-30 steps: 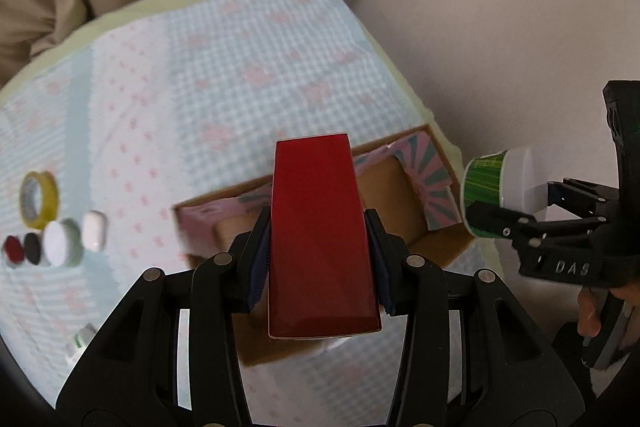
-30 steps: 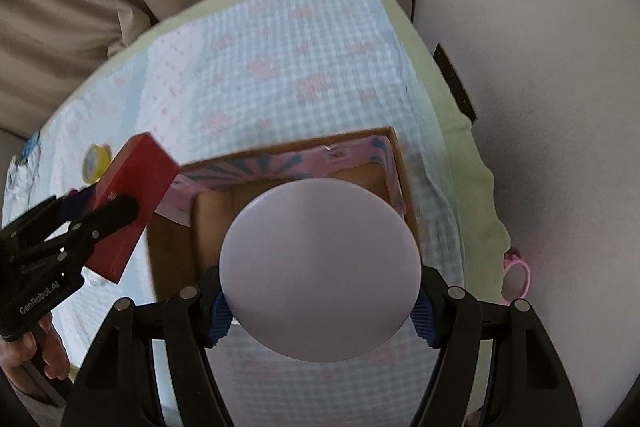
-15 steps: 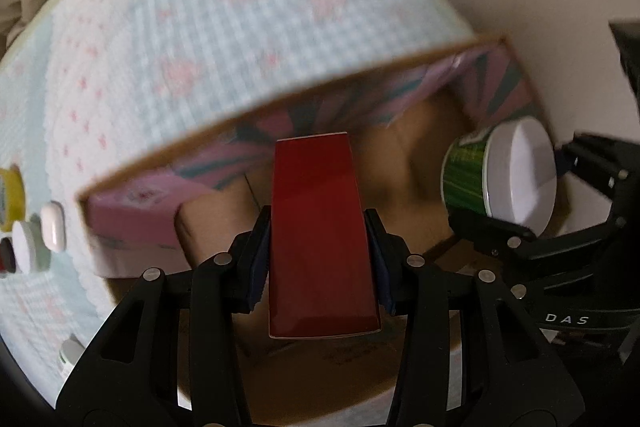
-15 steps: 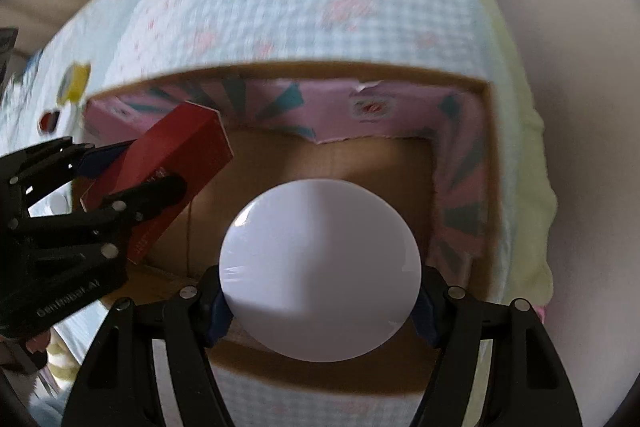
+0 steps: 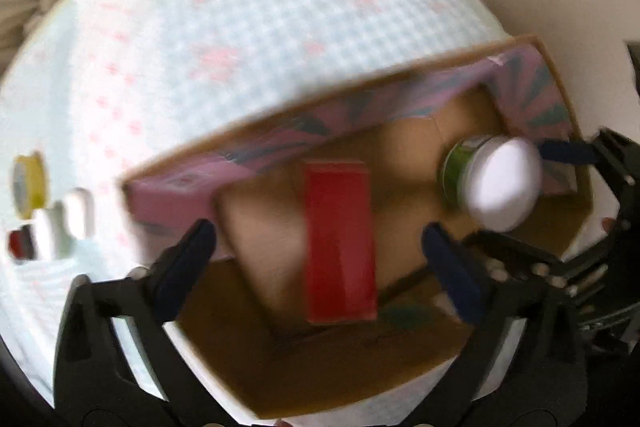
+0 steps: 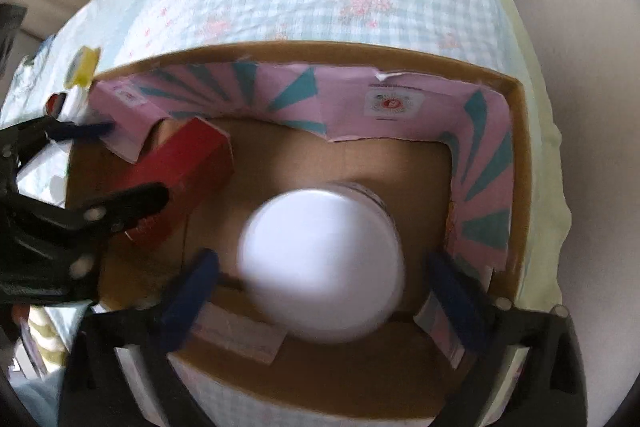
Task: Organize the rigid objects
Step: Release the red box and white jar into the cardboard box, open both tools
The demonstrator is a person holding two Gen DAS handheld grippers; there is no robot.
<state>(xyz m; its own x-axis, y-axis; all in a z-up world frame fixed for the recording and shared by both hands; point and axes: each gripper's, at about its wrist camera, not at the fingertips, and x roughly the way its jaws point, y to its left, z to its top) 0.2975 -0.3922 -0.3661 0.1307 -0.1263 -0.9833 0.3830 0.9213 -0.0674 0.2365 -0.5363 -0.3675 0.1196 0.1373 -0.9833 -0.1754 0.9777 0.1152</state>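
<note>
An open cardboard box (image 5: 560, 95) with pink and teal flaps sits on the checked cloth; it also shows in the right wrist view (image 6: 516, 155). A red box (image 5: 340, 239) lies inside it on the left, also seen in the right wrist view (image 6: 180, 179). A green jar with a white lid (image 5: 496, 183) is inside on the right, its lid (image 6: 320, 263) filling the right wrist view. My left gripper (image 5: 316, 259) is open around the red box, fingers apart from it. My right gripper (image 6: 320, 291) is open beside the jar.
A yellow tape roll (image 5: 28, 183), white caps (image 5: 60, 223) and a dark red cap (image 5: 18, 243) lie on the cloth left of the box. A pale wall or cushion (image 6: 580, 67) is to the right. The tape roll also shows in the right wrist view (image 6: 84, 71).
Both grippers have opened inside the box. The red box and the jar have been let go and sit lower, on the box floor.
</note>
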